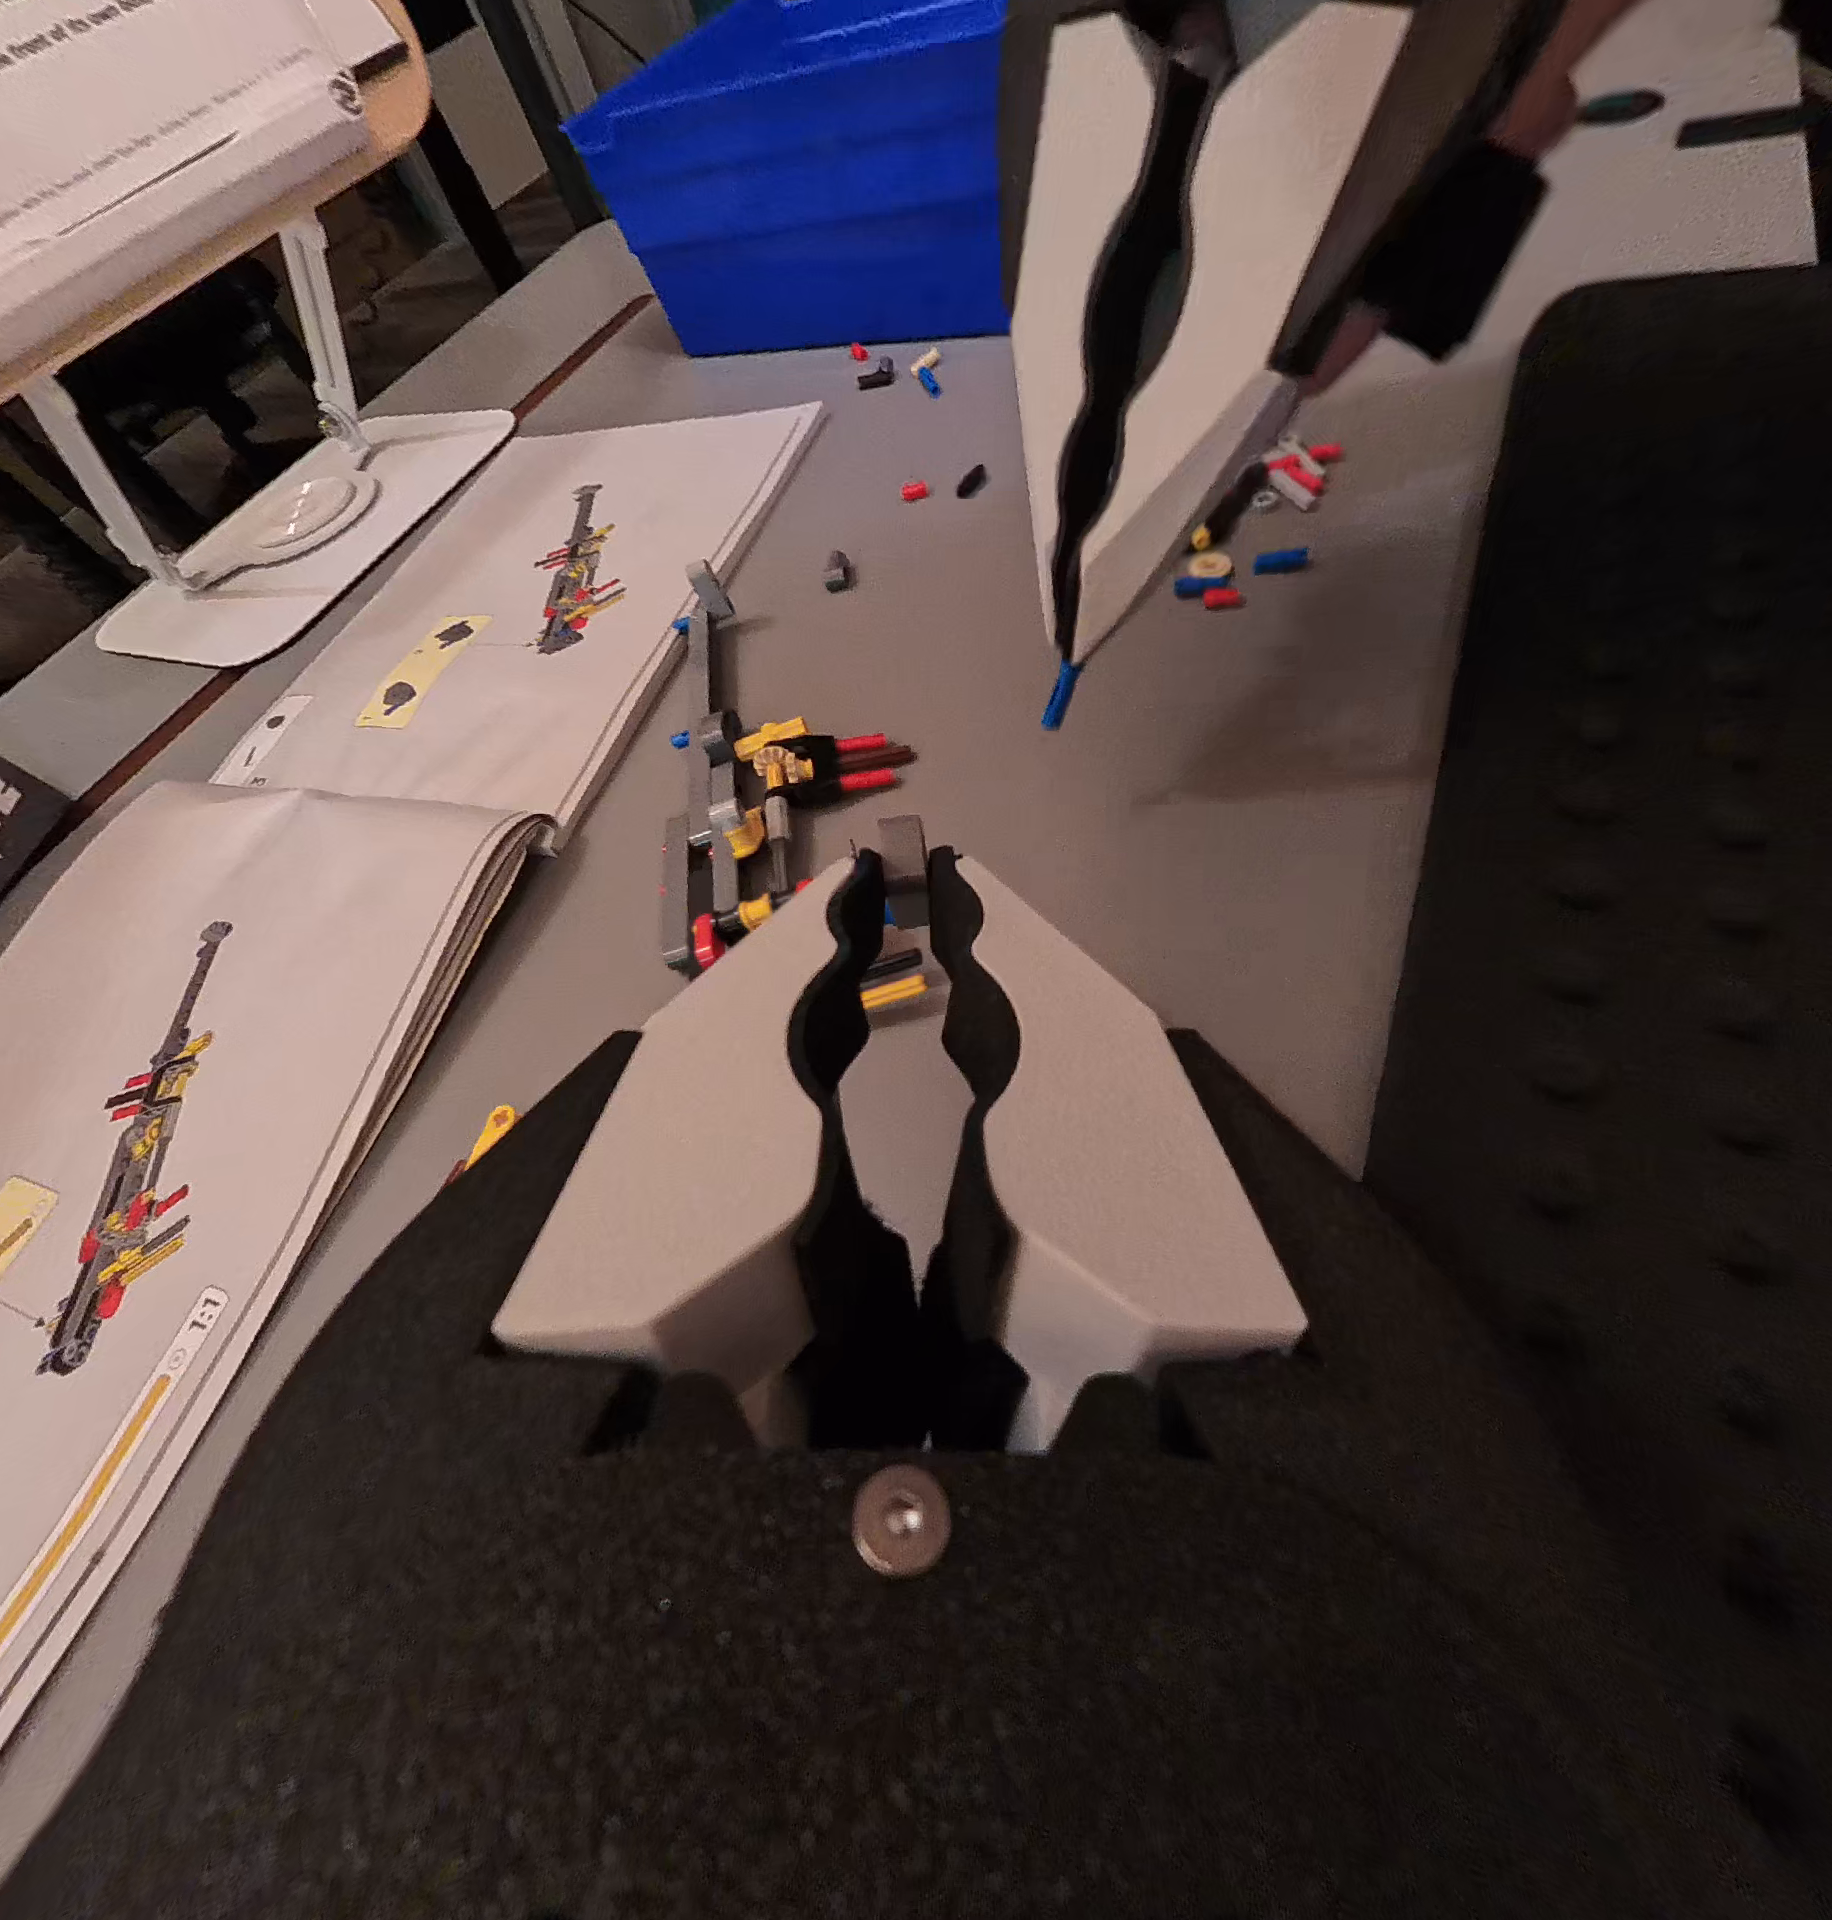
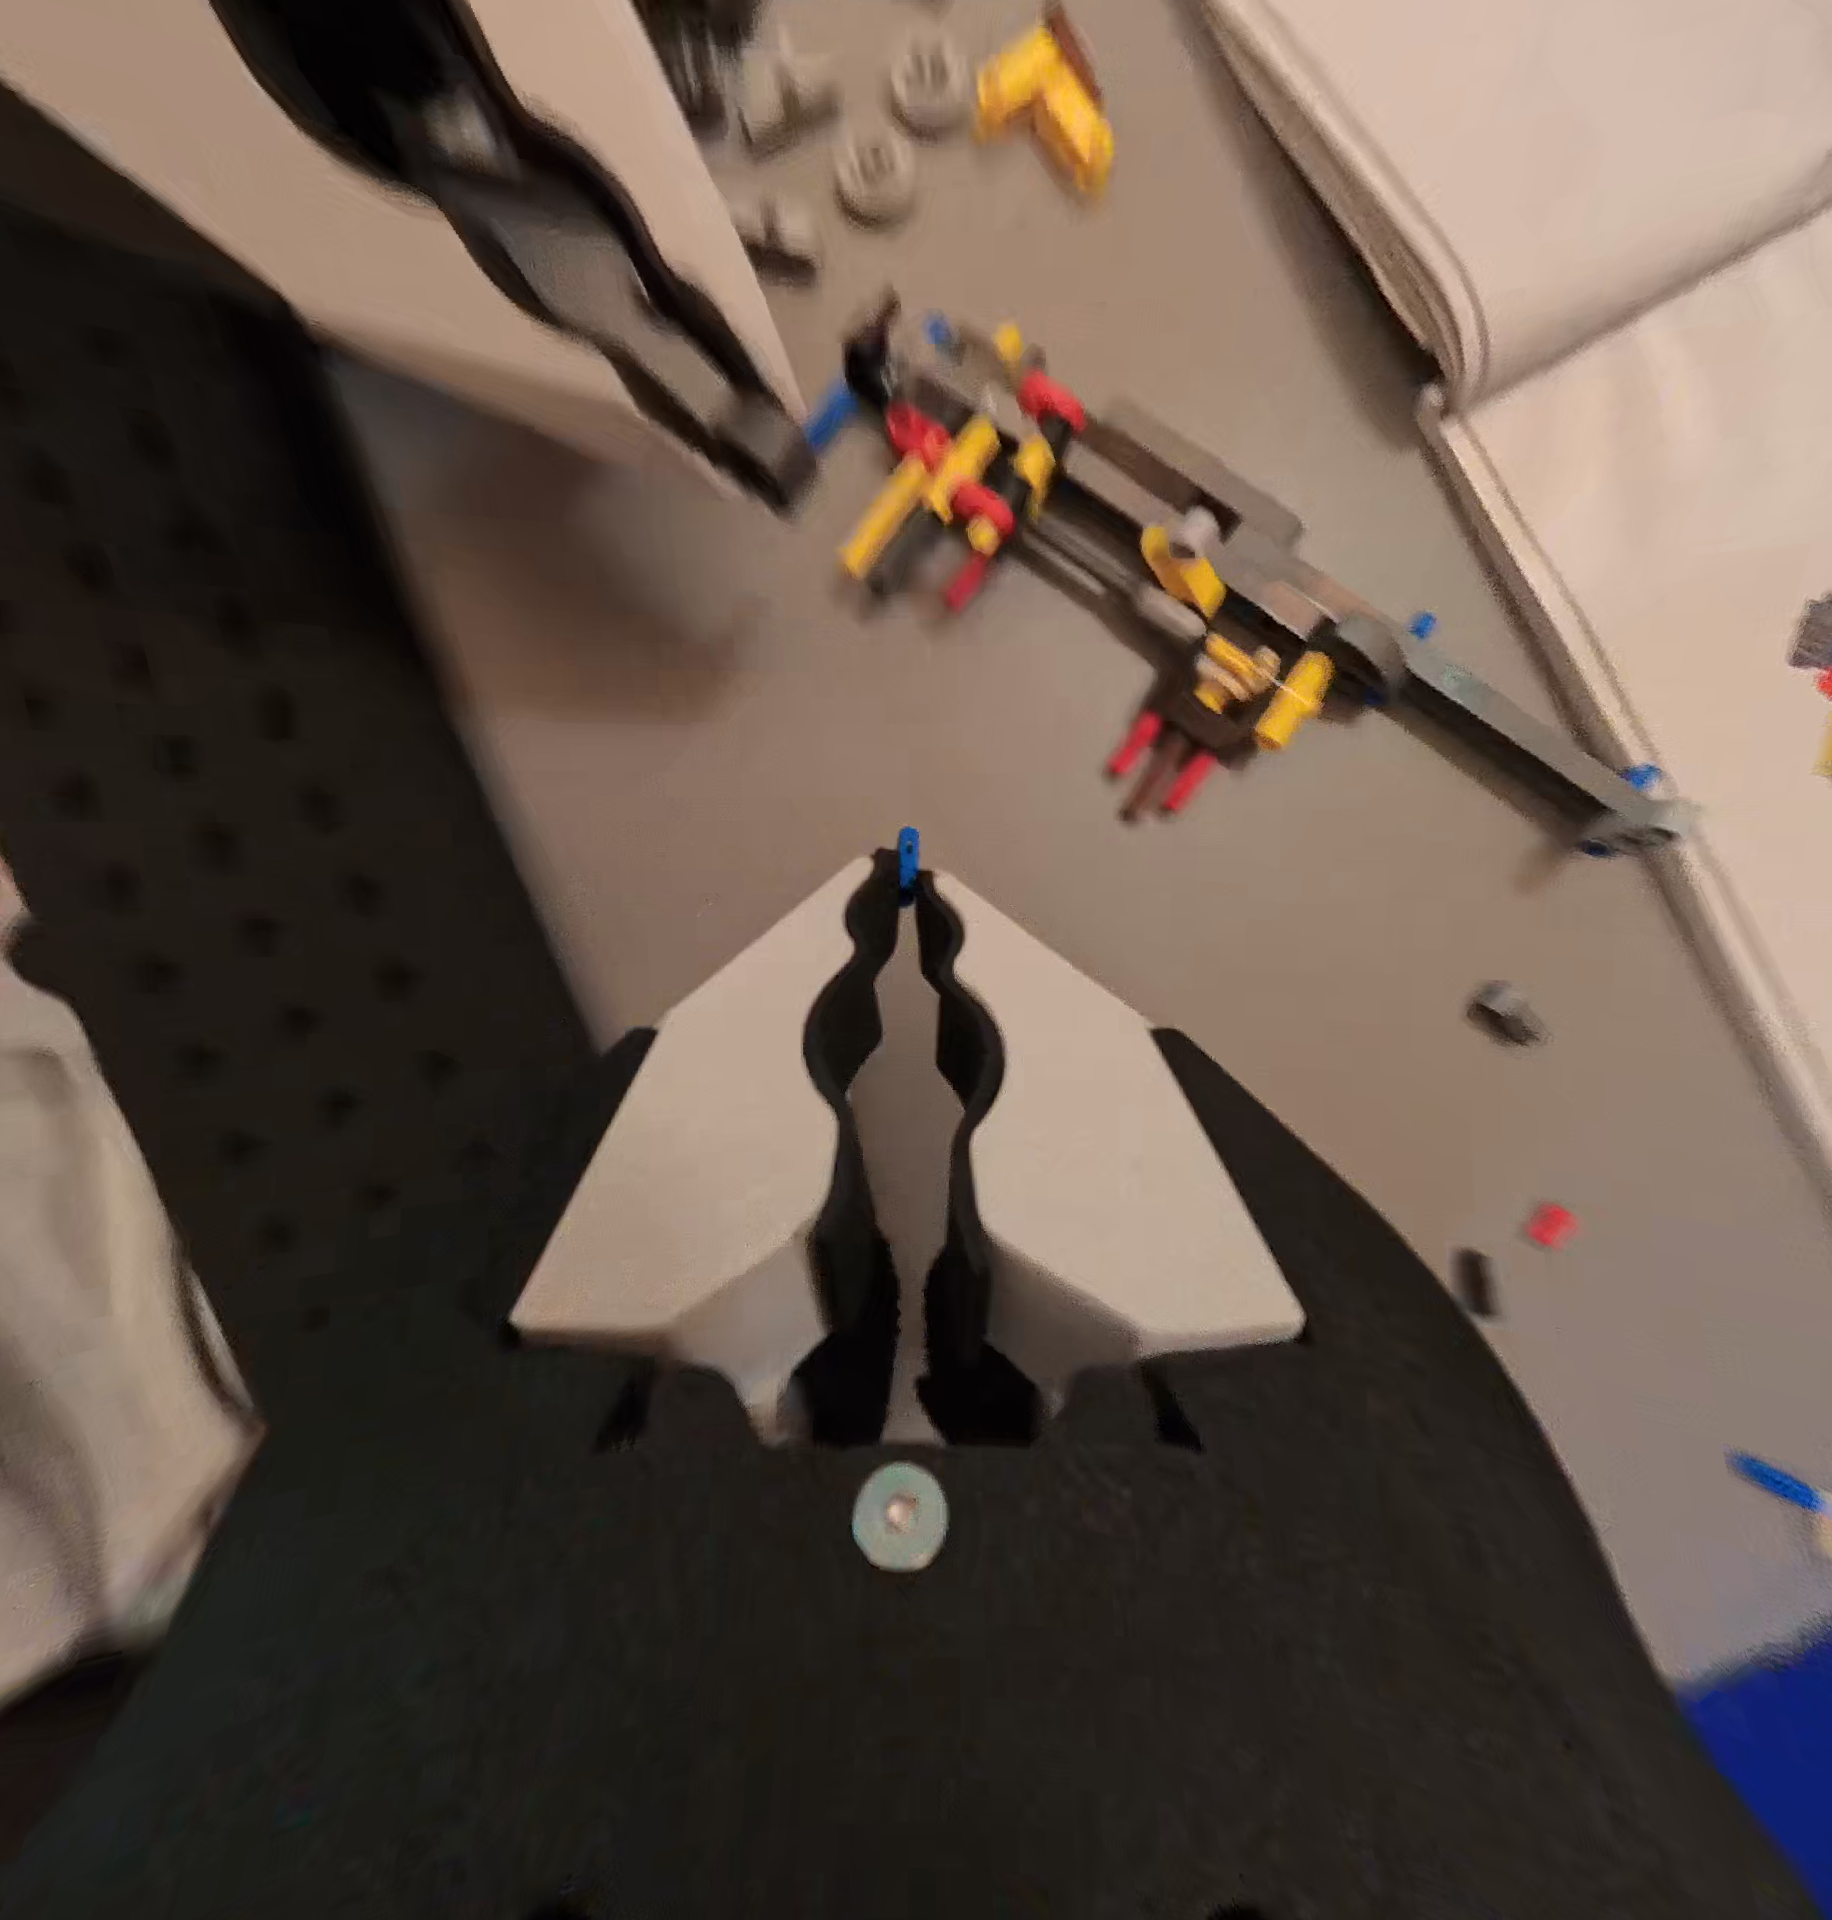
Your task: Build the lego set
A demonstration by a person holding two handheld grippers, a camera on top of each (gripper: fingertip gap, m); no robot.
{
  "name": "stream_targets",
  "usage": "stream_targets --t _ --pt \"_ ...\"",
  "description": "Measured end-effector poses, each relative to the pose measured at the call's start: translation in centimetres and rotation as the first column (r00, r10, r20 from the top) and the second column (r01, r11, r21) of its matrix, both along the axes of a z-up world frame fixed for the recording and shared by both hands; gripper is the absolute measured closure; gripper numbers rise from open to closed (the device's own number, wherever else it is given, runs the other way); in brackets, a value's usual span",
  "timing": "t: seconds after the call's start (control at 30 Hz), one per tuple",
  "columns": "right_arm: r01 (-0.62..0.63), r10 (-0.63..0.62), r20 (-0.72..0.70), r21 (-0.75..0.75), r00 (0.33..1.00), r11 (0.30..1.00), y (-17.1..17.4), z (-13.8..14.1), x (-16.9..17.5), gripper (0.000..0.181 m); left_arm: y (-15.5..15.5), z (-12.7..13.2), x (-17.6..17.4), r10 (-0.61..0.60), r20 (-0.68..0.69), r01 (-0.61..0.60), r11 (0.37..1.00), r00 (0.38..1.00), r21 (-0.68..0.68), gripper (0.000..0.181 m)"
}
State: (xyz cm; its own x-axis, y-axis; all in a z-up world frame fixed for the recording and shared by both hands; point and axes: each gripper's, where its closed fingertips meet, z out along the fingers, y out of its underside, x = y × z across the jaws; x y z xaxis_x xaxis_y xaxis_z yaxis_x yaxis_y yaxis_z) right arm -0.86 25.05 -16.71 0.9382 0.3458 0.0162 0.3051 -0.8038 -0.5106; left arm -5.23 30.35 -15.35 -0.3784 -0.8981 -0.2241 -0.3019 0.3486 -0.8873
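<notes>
Right gripper [image 2: 904,871] fingers pinch blue pin [image 2: 907,844], above bare table [image 2: 891,727].

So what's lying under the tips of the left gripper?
Under the left gripper lies the near end of the long lego assembly: a grey piece sits between its fingertips, with yellow and black bits below. The gripper's body hides whatever lies nearer on the grey table.

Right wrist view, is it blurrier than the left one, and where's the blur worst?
Yes: the right wrist view is motion-smeared, worst on the long grey, yellow and red lego assembly and the other gripper; its own small blue lego pin stays fairly crisp. The left wrist view is sharper, with dim, warm lighting.
</notes>
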Motion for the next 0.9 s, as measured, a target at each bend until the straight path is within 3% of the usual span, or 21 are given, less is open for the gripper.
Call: stream_targets --t 0.17,0.23,0.3,0.37,0.47,0.57,0.63,0.67,0.73,0.9 --pt "-0.123 0.183 0.145 -0.351 0.972 0.928 -1.1 -0.2 6.6 0.181 1.0 0.7 0.0 0.041 0.021 -0.039 0.998 0.999 -0.053 0.174" --pt "-0.182 0.262 0.140 -0.424 0.955 0.887 -0.9 0.0 7.6 0.181 1.3 1.1 0.0 0.052 0.038 -0.049 0.996 0.998 -0.072 0.174" --pt "-0.183 0.263 0.120 -0.456 0.957 0.871 -1.0 0.4 8.5 0.181 1.5 1.2 0.0 0.061 0.038 -0.058 0.995 0.997 -0.087 0.174" --pt "-0.174 0.201 0.040 -0.353 0.979 0.919 -0.9 1.5 7.8 0.181 1.6 1.2 -0.1 0.061 0.034 -0.057 0.994 0.998 -0.098 0.174" --pt "-0.150 0.148 -0.024 -0.226 0.989 0.963 -4.6 1.6 6.8 0.175 1.6 1.1 -0.1 0.065 0.032 -0.062 0.994 0.997 -0.089 0.174" --pt "0.033 -0.061 -0.120 -0.223 0.991 0.974 -10.8 0.3 7.0 0.160 1.3 0.9 -0.1 0.052 0.020 -0.050 0.995 0.998 -0.090 0.174" --pt "0.153 -0.195 -0.262 -0.173 0.945 0.973 -13.4 0.2 6.0 0.158 1.0 0.8 -0.1 0.041 0.017 -0.040 0.995 0.999 -0.086 0.174" --pt "0.152 -0.183 -0.291 -0.126 0.939 0.980 -14.5 0.0 5.1 0.161 0.9 0.8 -0.1 0.038 0.016 -0.037 0.996 0.999 -0.083 0.174" --pt "0.168 -0.175 -0.216 -0.050 0.961 0.984 -15.8 -1.3 5.1 0.170 0.8 0.6 -0.1 0.038 0.008 -0.037 0.997 0.999 -0.074 0.174" --pt "0.127 -0.133 -0.223 -0.041 0.966 0.991 -15.4 -2.2 4.6 0.168 0.7 0.5 0.0 0.035 0.009 -0.034 0.998 0.999 -0.060 0.174"
